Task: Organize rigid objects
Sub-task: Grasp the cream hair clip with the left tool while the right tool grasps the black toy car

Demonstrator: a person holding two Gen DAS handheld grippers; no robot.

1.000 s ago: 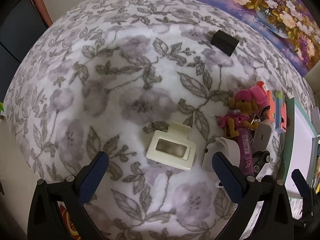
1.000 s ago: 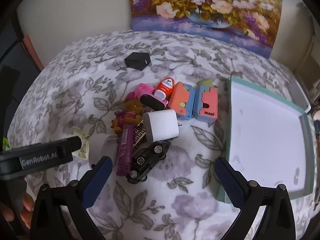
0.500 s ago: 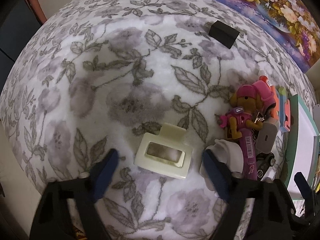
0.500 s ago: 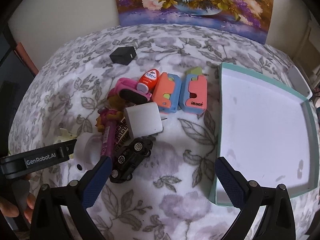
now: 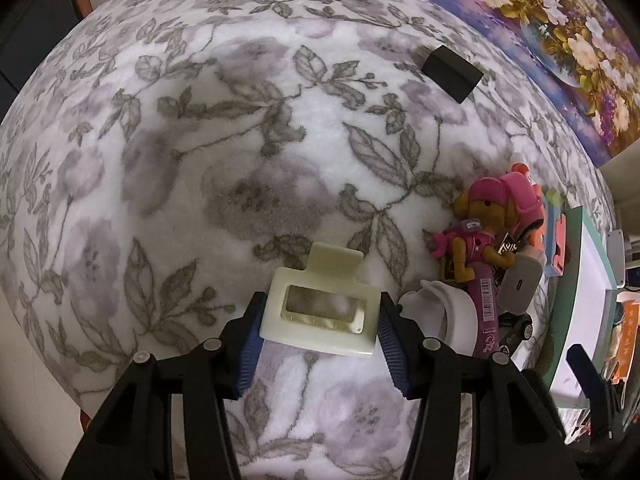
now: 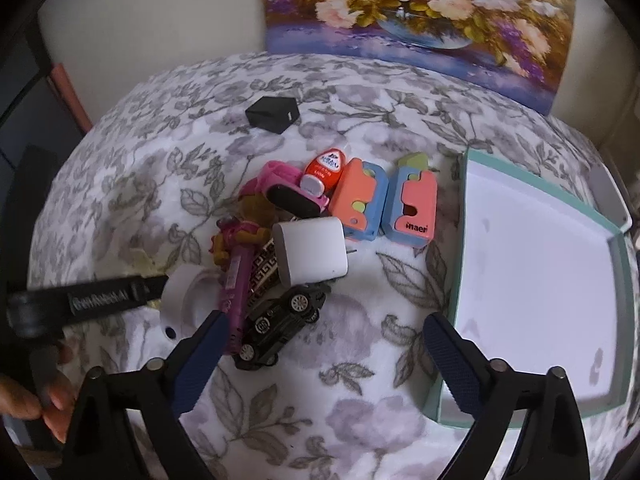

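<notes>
In the left wrist view my left gripper (image 5: 320,320) is shut on a cream hair claw clip (image 5: 320,312), its blue pads pressed on both sides, on the floral blanket. Right of it lies a pile: a white curved piece (image 5: 448,312), a pink dog figure (image 5: 480,232) and a white charger (image 5: 520,284). In the right wrist view my right gripper (image 6: 320,340) is open and empty above a black toy car (image 6: 280,320). The pile there holds the white charger (image 6: 312,256), a purple tube (image 6: 236,292), two orange-blue toys (image 6: 384,212) and a red bottle (image 6: 324,172).
A white tray with a teal rim (image 6: 456,280) lies to the right of the pile. A black cube (image 6: 274,114) sits farther back on the blanket. A flower painting (image 6: 420,12) leans on the wall behind. The blanket's edge falls off on the left.
My left gripper has moved forward over the cream clip and closed on its sides. My right gripper has shifted a little over the pile and stays open.
</notes>
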